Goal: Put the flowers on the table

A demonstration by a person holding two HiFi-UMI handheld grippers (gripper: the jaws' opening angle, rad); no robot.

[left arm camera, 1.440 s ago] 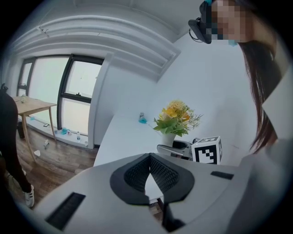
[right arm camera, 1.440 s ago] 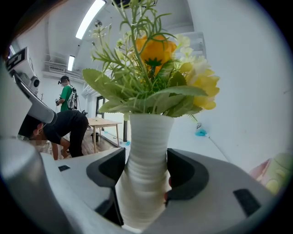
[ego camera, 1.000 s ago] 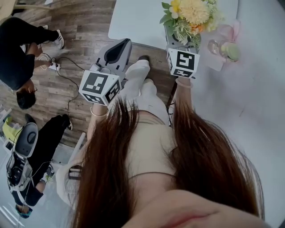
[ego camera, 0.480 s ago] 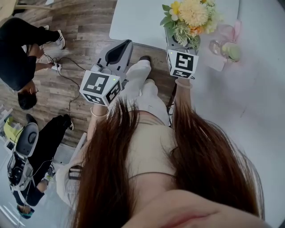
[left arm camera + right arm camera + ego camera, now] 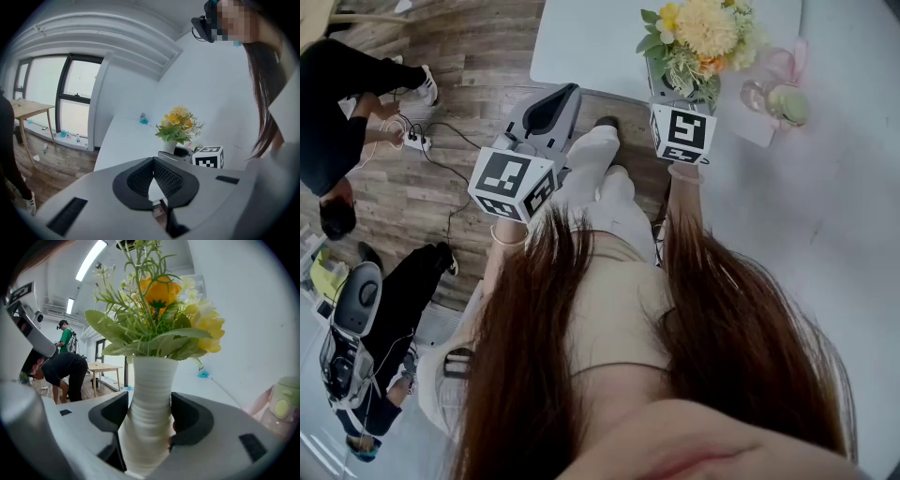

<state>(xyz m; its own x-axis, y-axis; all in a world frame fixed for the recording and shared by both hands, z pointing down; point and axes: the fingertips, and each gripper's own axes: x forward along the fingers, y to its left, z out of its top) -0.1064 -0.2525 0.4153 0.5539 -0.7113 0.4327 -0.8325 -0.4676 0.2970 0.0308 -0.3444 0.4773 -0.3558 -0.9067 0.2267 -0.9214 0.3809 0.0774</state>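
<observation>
The carrying step looks nearly done: the right gripper point(image 5: 149, 417) pinches the white ribbed vase point(image 5: 151, 380) of yellow and orange flowers point(image 5: 161, 294) over the white table point(image 5: 591, 37), near its edge. Next comes lowering it upright, then letting go. The left gripper point(image 5: 153, 174) is pressed together, empty. The vase's base is hidden, so I cannot tell whether it touches the tabletop

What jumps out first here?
Yellow and orange flowers in a ribbed white vase, clamped between the fingers of the right gripper at the white table edge. The left gripper, shut and empty, is held alongside over the wood floor.
</observation>
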